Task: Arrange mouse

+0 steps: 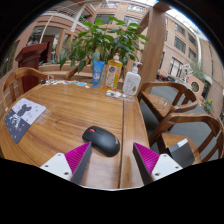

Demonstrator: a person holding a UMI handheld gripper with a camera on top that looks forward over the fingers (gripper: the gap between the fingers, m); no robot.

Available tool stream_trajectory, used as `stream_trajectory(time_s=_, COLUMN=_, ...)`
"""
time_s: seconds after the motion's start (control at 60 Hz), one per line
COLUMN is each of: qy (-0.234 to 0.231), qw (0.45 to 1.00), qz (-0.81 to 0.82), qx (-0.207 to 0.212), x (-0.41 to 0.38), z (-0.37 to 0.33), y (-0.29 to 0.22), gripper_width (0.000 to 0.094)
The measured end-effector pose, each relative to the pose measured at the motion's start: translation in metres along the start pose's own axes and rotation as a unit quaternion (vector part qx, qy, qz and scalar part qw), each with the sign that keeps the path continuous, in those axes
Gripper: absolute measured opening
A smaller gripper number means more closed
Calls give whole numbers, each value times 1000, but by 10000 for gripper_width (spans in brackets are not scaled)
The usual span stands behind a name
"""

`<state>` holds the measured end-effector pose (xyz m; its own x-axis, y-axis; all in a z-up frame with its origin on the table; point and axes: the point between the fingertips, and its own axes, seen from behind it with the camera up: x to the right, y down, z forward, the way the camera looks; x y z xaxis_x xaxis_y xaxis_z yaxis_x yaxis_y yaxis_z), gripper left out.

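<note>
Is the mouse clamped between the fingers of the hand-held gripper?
No: the mouse lies on the table just ahead of the open hand-held gripper, untouched.

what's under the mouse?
The black mouse lies directly on the bare wooden table, just ahead of the open gripper; no mousepad shows around it. The patch beneath its body is covered.

Tongs [112, 158]: two dark fingers, magenta triangular pads [75, 157] on inner faces.

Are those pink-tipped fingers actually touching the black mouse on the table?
Apart. In the gripper view the open gripper has the mouse just ahead of its fingers, with bare wooden table showing between the mouse and each pink pad.
</note>
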<state>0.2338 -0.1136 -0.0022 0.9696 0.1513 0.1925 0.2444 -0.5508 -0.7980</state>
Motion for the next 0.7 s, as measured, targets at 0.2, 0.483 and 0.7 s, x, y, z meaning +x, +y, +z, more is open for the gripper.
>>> stream_trajectory(time_s=0.2, qy=-1, qw=1000, qz=29, qx=-3, x=9, z=39, y=-23, gripper_width=850)
stream_trajectory(time_s=0.483, qy=-25, qw=998, qz=65, qx=-7, x=6, z=70, y=-38, gripper_width=646)
stream_trajectory(time_s=0.7, qy=-9, qw=997, qz=76, qx=-12, x=-1, z=72, y=-39, gripper_width=399)
